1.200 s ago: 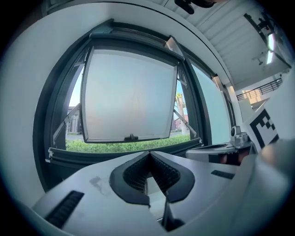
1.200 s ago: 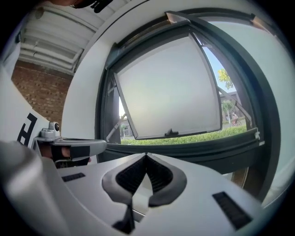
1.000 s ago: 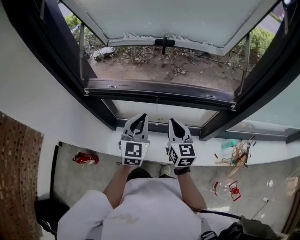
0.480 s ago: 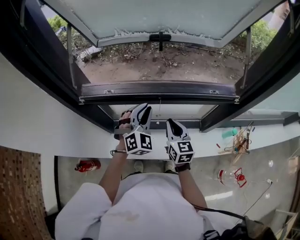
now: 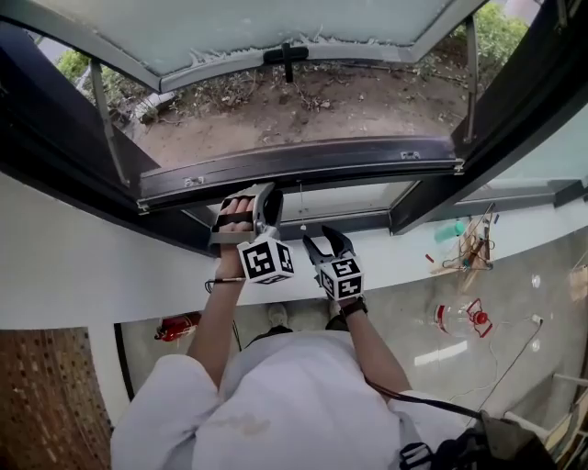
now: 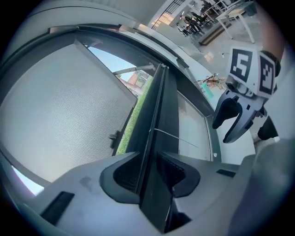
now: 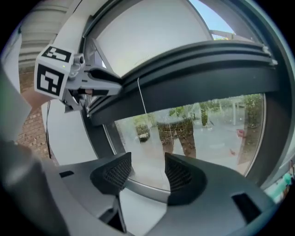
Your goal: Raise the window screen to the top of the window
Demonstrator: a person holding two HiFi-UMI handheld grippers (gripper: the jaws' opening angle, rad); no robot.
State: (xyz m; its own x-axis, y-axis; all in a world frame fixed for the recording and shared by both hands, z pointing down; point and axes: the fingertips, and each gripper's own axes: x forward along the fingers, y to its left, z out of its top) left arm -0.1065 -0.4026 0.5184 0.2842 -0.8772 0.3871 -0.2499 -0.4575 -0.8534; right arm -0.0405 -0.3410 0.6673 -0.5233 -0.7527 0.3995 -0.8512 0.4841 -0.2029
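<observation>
The window screen's dark bottom rail (image 5: 367, 156) runs across the open window, and a thin white pull cord (image 5: 300, 207) hangs from it. My left gripper (image 5: 250, 197) is rolled onto its side at the rail's left part. In the left gripper view the rail (image 6: 161, 106) passes between its pads, which touch both faces while the jaws are opening. My right gripper (image 5: 322, 246) hangs lower, to the right of the left one. Its jaws are opening, and only the lower glass pane shows beyond them. In the right gripper view, the rail (image 7: 207, 69) arches above that gripper (image 7: 147, 166).
An awning sash (image 5: 276, 27) with a black handle (image 5: 285, 55) stands swung outward over bare ground. The white sill (image 5: 404, 248) carries small clutter (image 5: 469, 248) at the right. On the floor lie a red extinguisher (image 5: 175, 326) and a jar (image 5: 464, 317).
The left gripper rolled onto its side and moved up and left onto the rail. The right gripper sank slightly. Both were shut and side by side before; the right now gapes.
</observation>
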